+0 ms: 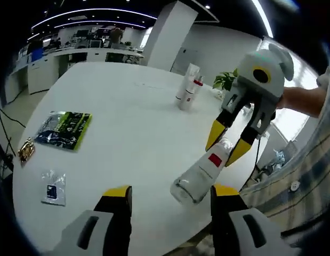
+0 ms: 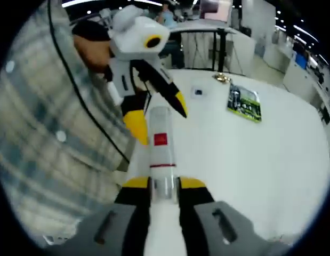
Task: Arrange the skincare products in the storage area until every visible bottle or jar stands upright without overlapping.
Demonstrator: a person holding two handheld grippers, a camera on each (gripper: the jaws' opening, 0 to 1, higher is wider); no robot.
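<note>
At the near desk (image 1: 127,138) edge, right hand-held gripper (image 2: 163,184) pinches a tilted bottle (image 1: 204,170) — left hand-held gripper (image 1: 170,194) spread; two bottles (image 1: 188,88) already upright.

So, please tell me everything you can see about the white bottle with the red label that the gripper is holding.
The white bottle is slender and looks like plastic, with a small red square label and a clear, glassy end. It is tilted, not upright, above the near edge of the white table. The right gripper is shut on it near its upper part; in the right gripper view its jaws clamp the clear section. The left gripper is open around the bottle's clear lower end, and contact there cannot be judged.
</note>
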